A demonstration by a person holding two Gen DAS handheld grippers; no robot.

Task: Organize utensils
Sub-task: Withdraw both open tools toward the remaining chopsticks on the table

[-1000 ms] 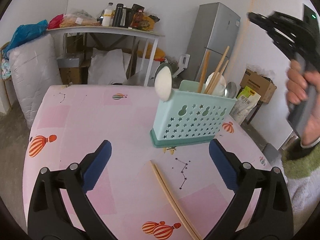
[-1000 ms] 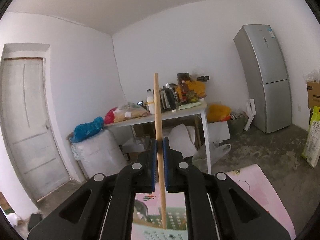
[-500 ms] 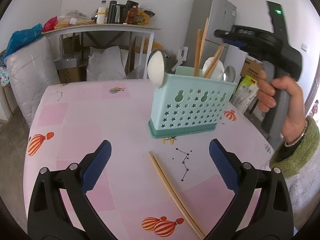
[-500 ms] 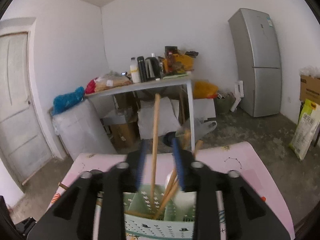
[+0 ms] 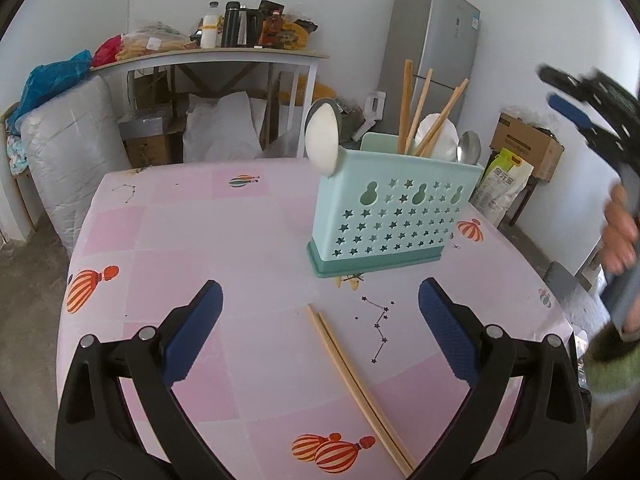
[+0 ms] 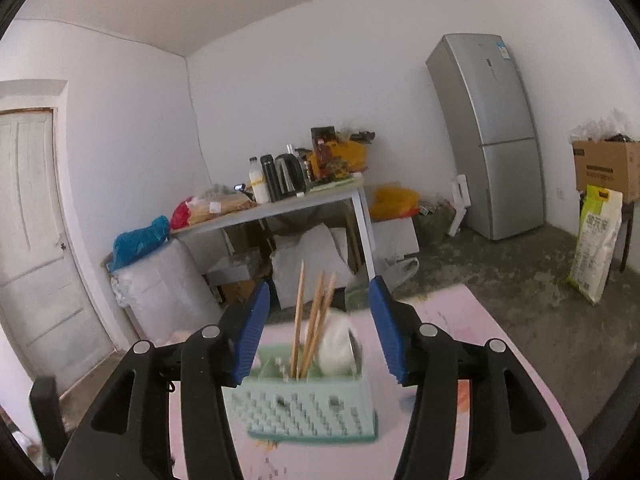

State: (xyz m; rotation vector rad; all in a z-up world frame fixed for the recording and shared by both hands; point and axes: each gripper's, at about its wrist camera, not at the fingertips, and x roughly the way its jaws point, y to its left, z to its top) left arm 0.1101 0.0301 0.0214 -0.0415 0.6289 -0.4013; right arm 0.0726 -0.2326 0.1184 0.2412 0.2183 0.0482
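left wrist view looks down over table (image 5: pixel 256 240); right wrist view nearly level; both share caddy (image 5: pixel 392 216).

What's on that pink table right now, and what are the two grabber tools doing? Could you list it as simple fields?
holder: teal star-holed caddy, upright on the pink tablecloth
in holder: three chopsticks, a white spoon, a metal spoon
still loose: chopstick pair lying flat in front of the caddy
left gripper: open, empty, above the loose pair
right gripper: jaws opening, gripping nothing, the caddy beyond them
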